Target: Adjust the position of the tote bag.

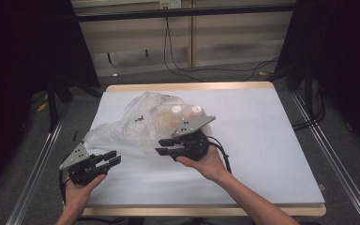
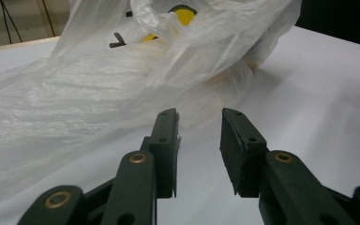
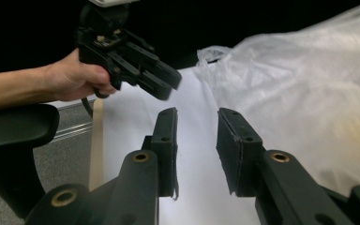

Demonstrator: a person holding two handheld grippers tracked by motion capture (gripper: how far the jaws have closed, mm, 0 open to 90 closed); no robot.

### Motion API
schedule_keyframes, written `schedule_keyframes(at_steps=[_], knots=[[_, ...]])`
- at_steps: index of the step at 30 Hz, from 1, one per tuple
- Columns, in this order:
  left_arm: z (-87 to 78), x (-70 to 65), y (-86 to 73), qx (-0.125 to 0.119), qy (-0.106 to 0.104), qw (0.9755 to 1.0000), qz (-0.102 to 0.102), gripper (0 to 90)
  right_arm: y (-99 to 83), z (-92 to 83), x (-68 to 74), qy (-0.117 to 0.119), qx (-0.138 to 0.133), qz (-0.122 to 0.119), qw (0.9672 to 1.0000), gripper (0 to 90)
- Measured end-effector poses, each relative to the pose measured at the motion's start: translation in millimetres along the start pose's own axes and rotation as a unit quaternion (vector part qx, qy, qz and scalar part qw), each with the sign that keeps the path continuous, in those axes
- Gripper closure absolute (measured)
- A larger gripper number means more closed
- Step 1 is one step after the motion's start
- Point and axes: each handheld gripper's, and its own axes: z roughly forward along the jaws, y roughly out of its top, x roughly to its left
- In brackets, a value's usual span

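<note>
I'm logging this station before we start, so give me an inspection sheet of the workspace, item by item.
Surface: white table with wooden edge, bare apart from the bag.
Job's things: clear plastic bag lying crumpled, holding white-capped items and something yellow.
Clutter: nothing seen.
Grippers: left gripper open, empty, near the bag's near-left corner; right gripper open, empty, at the bag's near edge.
Cables: black cable trailing from right gripper; more on the floor.
Surroundings: grey floor, black stands, dark curtains.
</note>
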Motion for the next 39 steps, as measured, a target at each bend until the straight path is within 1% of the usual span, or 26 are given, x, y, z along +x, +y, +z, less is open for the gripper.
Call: schedule_keyframes(at_steps=[1, 2, 3, 4, 5, 9, 13, 17, 18, 21, 23, 24, 25, 26, 27, 28, 29, 30, 31, 32, 33, 34, 35, 36, 37, 39], knots=[[0.4, 1.8, -0.1, 0.000, -0.004, 1.0000, 0.002, 67.0, 3.2, 3.2, 0.6, 0.002, 0.000, -0.001, 1.0000, 69.0], [0.0, 1.9, 0.1, 0.004, 0.000, 1.0000, 0.003, 67.1, 9.4, 9.6, 0.6, 0.001, 0.002, -0.006, 1.0000, 69.3], [0.9, 1.2, -0.1, -0.001, -0.009, 1.0000, 0.000, 67.1, 9.4, 9.6, 0.6, 0.001, 0.002, -0.006, 1.0000, 69.3], [1.0, 0.6, 0.4, -0.002, -0.011, 0.9999, 0.000, 67.1, 12.2, 12.3, 0.2, 0.002, 0.003, -0.008, 1.0000, 69.3], [1.0, -0.2, 1.8, -0.003, -0.007, 1.0000, -0.002, 66.5, 14.4, 14.5, -0.3, 0.004, 0.001, -0.008, 1.0000, 69.2], [6.1, 4.2, 13.7, -0.010, -0.006, 0.9999, 0.011, 59.9, 17.0, 18.1, 0.3, 0.009, 0.003, -0.010, 0.9999, 69.2], [13.6, 12.6, 29.6, -0.022, 0.001, 0.9997, 0.011, 50.4, 15.0, 16.6, 0.5, 0.005, 0.005, -0.011, 0.9999, 68.5], [21.6, 18.8, 38.4, -0.027, -0.010, 0.9995, 0.011, 46.5, 14.4, 15.4, -1.2, 0.004, 0.004, -0.011, 0.9999, 68.0], [25.1, 20.9, 42.0, -0.035, -0.009, 0.9993, 0.008, 48.5, 14.0, 15.6, -2.5, 0.005, -0.001, -0.010, 0.9999, 67.5], [28.3, 24.7, 45.9, -0.034, -0.011, 0.9994, 0.006, 45.6, 13.6, 15.4, -3.2, 0.006, -0.004, -0.009, 0.9999, 66.8], [33.0, 28.2, 48.5, -0.029, -0.001, 0.9996, 0.005, 44.2, 13.0, 15.3, -4.6, 0.006, -0.006, -0.010, 0.9999, 66.5], [35.7, 31.7, 48.6, -0.033, -0.013, 0.9994, 0.001, 42.8, 12.2, 14.8, -5.9, 0.005, -0.008, -0.007, 0.9999, 65.9], [38.2, 32.9, 48.7, -0.029, -0.012, 0.9995, -0.005, 42.8, 12.2, 14.8, -5.9, 0.005, -0.008, -0.007, 0.9999, 65.9], [40.8, 34.0, 48.8, -0.023, -0.006, 0.9997, -0.004, 42.7, 11.8, 14.5, -6.2, 0.004, -0.009, -0.008, 0.9999, 65.6], [44.1, 35.6, 48.4, -0.025, -0.016, 0.9995, -0.010, 43.1, 11.3, 14.0, -6.3, 0.003, -0.008, -0.007, 0.9999, 64.6], [46.6, 37.4, 47.8, -0.022, -0.036, 0.9990, -0.014, 48.4, 10.8, 13.8, -6.7, 0.004, -0.010, -0.007, 0.9999, 63.5], [48.9, 36.4, 47.4, -0.016, -0.042, 0.9989, -0.017, 58.4, 10.3, 13.2, -7.1, 0.002, -0.010, -0.008, 0.9999, 62.8], [51.5, 35.7, 47.2, -0.011, -0.054, 0.9984, -0.016, 63.0, 9.8, 12.6, -7.5, 0.002, -0.012, -0.006, 0.9999, 61.7], [52.1, 34.6, 47.4, -0.011, -0.060, 0.9980, -0.012, 70.8, 9.4, 11.8, -7.9, 0.000, -0.014, -0.006, 0.9999, 60.4], [51.2, 32.3, 48.2, -0.008, -0.056, 0.9984, -0.007, 83.2, 8.9, 10.2, -9.0, 0.001, -0.017, -0.006, 0.9998, 59.7], [51.1, 31.4, 48.7, -0.010, -0.062, 0.9979, -0.012, 83.2, 8.9, 10.2, -9.0, 0.001, -0.017, -0.006, 0.9998, 59.7], [50.7, 31.1, 50.0, -0.011, -0.069, 0.9975, -0.009, 89.1, 8.9, 9.9, -9.2, 0.001, -0.017, -0.004, 0.9998, 59.4], [50.8, 29.6, 51.0, -0.016, -0.067, 0.9976, -0.013, 90.0, 9.0, 9.7, -10.1, -0.001, -0.019, -0.005, 0.9998, 59.0], [49.8, 29.4, 52.6, -0.013, -0.067, 0.9976, -0.010, 90.0, 9.1, 9.6, -10.2, -0.001, -0.019, -0.005, 0.9998, 58.9], [48.9, 28.3, 54.6, -0.017, -0.070, 0.9974, -0.006, 90.0, 9.2, 9.6, -10.4, -0.001, -0.019, -0.006, 0.9998, 58.7], [47.3, 25.9, 58.0, -0.023, -0.073, 0.9970, -0.008, 90.0, 9.4, 9.1, -10.4, -0.003, -0.018, -0.006, 0.9998, 58.2]])
